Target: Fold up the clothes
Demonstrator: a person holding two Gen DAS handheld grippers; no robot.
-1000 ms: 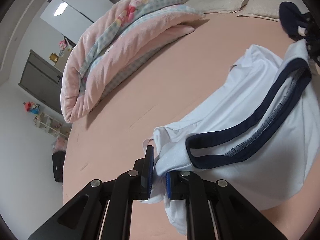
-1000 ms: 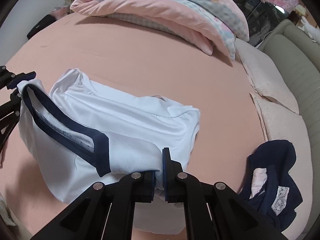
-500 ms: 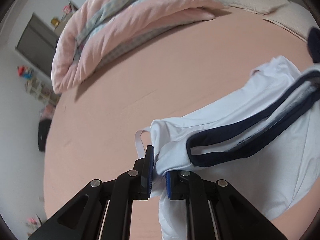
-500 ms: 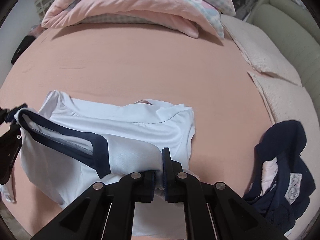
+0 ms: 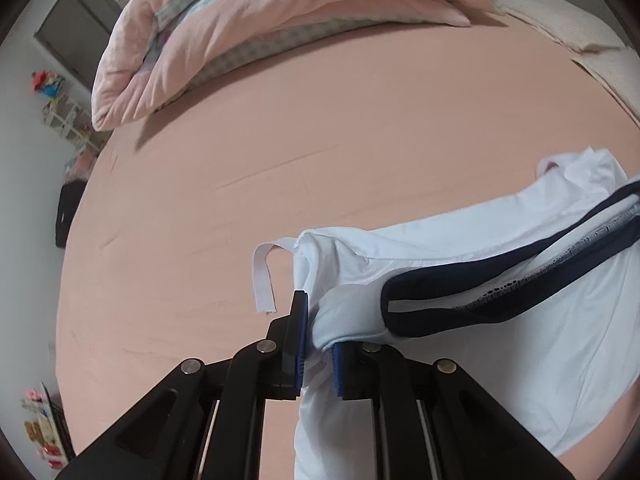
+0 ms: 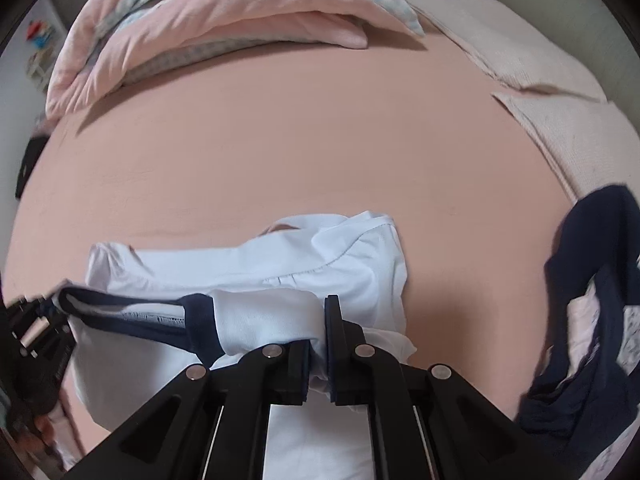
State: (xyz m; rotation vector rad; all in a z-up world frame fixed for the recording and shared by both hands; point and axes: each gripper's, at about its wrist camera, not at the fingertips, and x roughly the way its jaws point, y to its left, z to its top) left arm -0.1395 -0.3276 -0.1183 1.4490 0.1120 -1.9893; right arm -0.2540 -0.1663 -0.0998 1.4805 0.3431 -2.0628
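On the pink bed (image 6: 280, 152), a quilt (image 6: 224, 20) and navy garment (image 6: 592, 300) flank the white shirt (image 6: 320, 264) both tools (image 5: 318, 344) (image 6: 318, 344) clamp.

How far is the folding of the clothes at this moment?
Done: nothing lies finished. In hand: the left gripper and right gripper each clamp the white navy-trimmed garment, partly doubled over on the pink bed sheet. Left: laying it flat, then the dark navy garment, still crumpled.

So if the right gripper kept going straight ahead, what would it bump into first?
The right gripper is already shut on the white shirt, so it would push through more shirt first. Beyond lies the bare pink bed sheet, then probably the folded pink quilt; depth is unclear.
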